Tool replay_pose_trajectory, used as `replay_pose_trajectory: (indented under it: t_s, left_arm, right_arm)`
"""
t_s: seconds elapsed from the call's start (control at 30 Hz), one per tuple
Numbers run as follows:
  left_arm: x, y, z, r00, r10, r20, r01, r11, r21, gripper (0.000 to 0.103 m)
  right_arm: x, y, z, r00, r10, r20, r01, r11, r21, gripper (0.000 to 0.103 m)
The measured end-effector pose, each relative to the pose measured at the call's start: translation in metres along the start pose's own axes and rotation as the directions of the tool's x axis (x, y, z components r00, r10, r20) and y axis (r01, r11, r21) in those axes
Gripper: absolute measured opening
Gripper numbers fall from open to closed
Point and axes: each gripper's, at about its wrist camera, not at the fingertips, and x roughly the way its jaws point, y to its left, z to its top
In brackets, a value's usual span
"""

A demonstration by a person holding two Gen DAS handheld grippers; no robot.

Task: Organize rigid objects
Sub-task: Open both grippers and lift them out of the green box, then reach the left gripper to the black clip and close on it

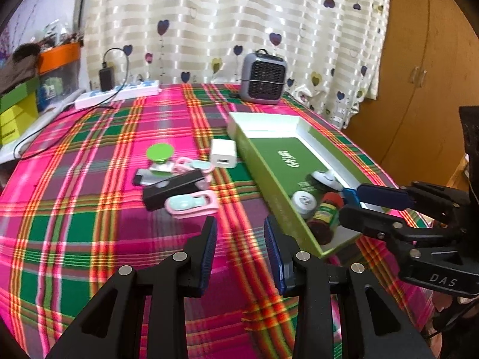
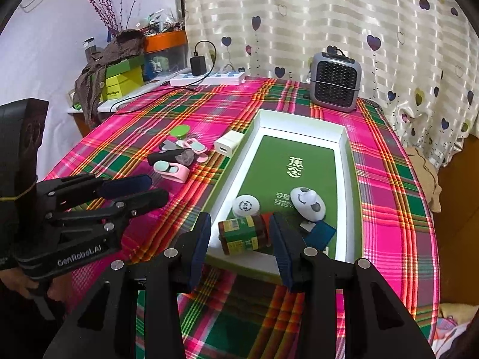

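A green box lid with white walls lies on the plaid table. In it lie a small brown jar with a green label, a white round cap, a white oval toy and a blue card. My right gripper is open above the box's near end, fingers either side of the jar. My left gripper is open and empty over bare cloth. Beyond it lie a pink clip, a black bar, a green disc and a white charger.
A grey mini heater stands at the table's back edge. A white power strip with a black adapter and cable lies back left. Boxes and clutter stand on a shelf to the left. A curtain hangs behind.
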Motion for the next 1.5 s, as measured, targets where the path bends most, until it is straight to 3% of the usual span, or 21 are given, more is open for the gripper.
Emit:
replay_pose_trajectory:
  t_s: [0.5,0.83,1.1,1.33,1.5]
  left_arm:
    - [0.015,0.057,0.025,0.997,0.079,-0.003,-0.079,0.996,-0.045,0.034]
    - [0.046,0.073,0.044,0.998,0.034,-0.051,-0.033,0.999,0.015,0.038]
    - [0.054,0.065,0.037,0.989,-0.083,-0.124,0.085,0.996,0.009,0.039]
    - [0.054,0.055,0.041,0.994,-0.028,-0.110,0.037,0.996,0.086,0.039]
    - [0.061,0.049,0.043,0.989,-0.060,-0.136,0.078,0.988,0.131,0.040]
  right_arm:
    - [0.004,0.005,0.005,1.000,0.015,-0.001,-0.015,1.000,-0.019,0.042]
    - [0.010,0.017,0.015,1.000,0.026,-0.003,-0.026,0.998,-0.061,0.042]
    - [0.016,0.019,0.016,0.999,0.034,-0.014,-0.035,0.997,-0.066,0.042]
    - [0.016,0.019,0.015,0.999,0.035,-0.014,-0.036,0.997,-0.066,0.042]
    - [0.016,0.019,0.015,0.999,0.037,-0.013,-0.037,0.997,-0.066,0.042]
